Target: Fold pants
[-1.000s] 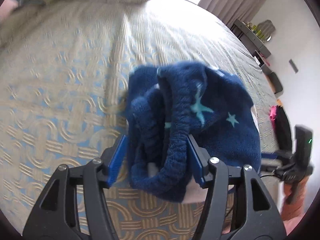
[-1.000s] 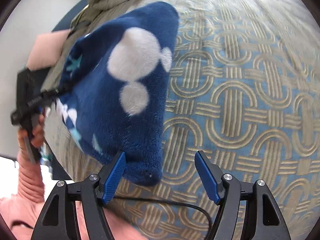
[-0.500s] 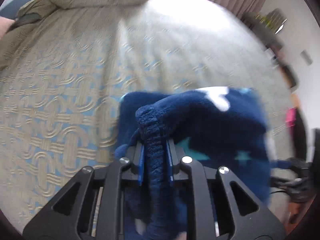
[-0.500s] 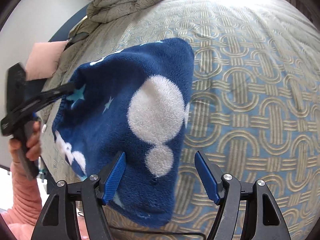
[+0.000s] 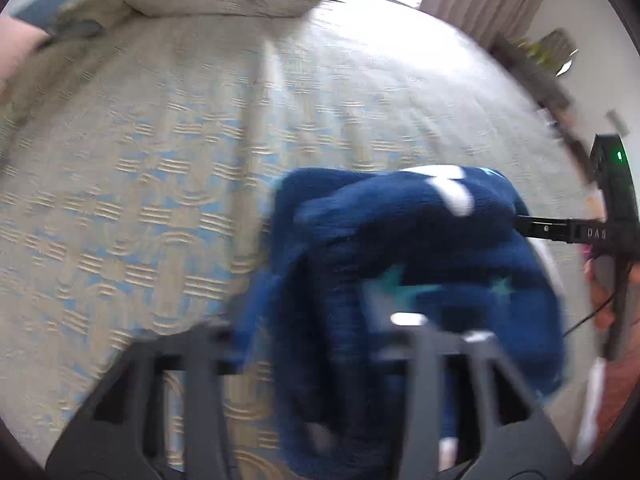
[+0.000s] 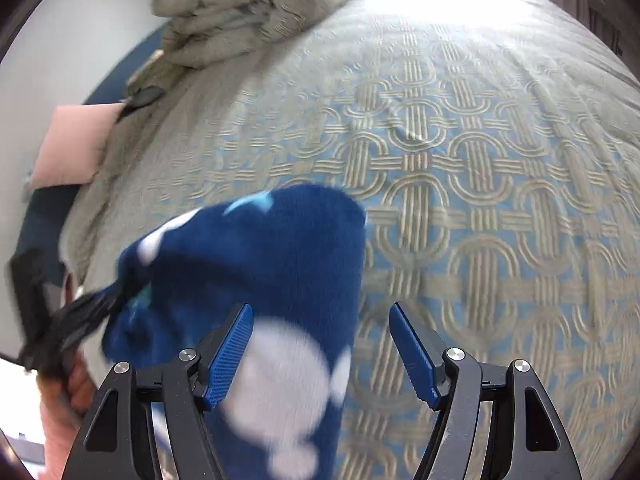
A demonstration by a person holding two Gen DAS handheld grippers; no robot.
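Your left claw point(image 5: 340, 344) is pinching a bunched edge of the navy fleece pants point(image 6: 256, 264), holding them up over the bed point(image 6: 460, 168). Your right claw point(image 6: 320, 356) is spread wide, pants draped across its left finger. A folded duvet point(image 6: 240, 4) and pink pillow point(image 6: 72, 144) sit well apart at the headboard end.

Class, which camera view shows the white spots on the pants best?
The right wrist view: the pants fill its lower left, with large white spots showing, though soft. The left wrist view is blurred and shows mostly bunched blue fabric with one white patch.
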